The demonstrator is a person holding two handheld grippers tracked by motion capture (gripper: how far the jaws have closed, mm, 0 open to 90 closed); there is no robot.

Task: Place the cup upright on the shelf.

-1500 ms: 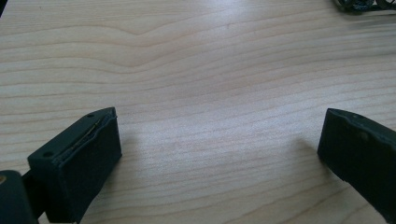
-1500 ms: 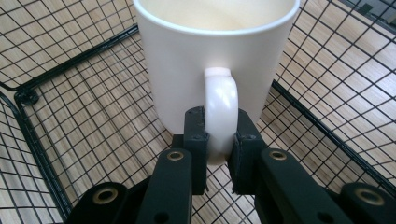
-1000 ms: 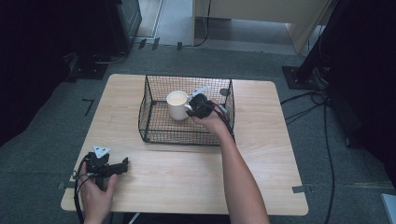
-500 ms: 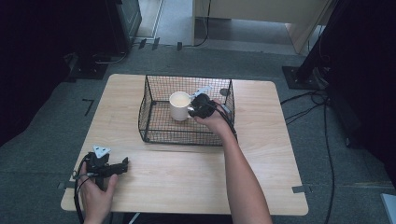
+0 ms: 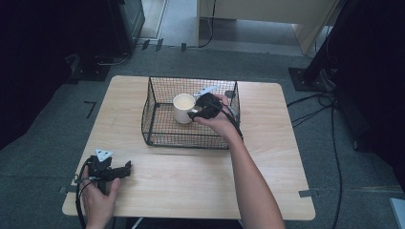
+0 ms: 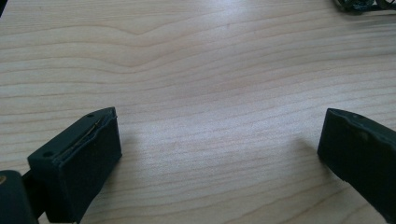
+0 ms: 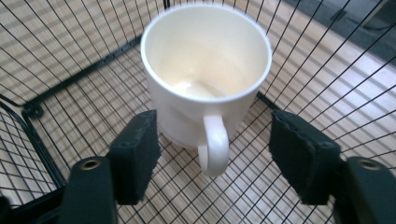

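Mug [image 7: 205, 79] upright in basket [image 7: 56, 84] — freed

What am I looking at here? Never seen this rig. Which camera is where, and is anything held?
No robot: a person holds a two-jaw claw in each hand. The high view looks down on a wooden table bearing a black wire basket. The other two cameras ride on the claws. The right claw is inside the basket; its jaws have just been opening and now stand apart on either side of the white mug handle, pressing nothing. The left claw rests open on bare table. Nothing is held.
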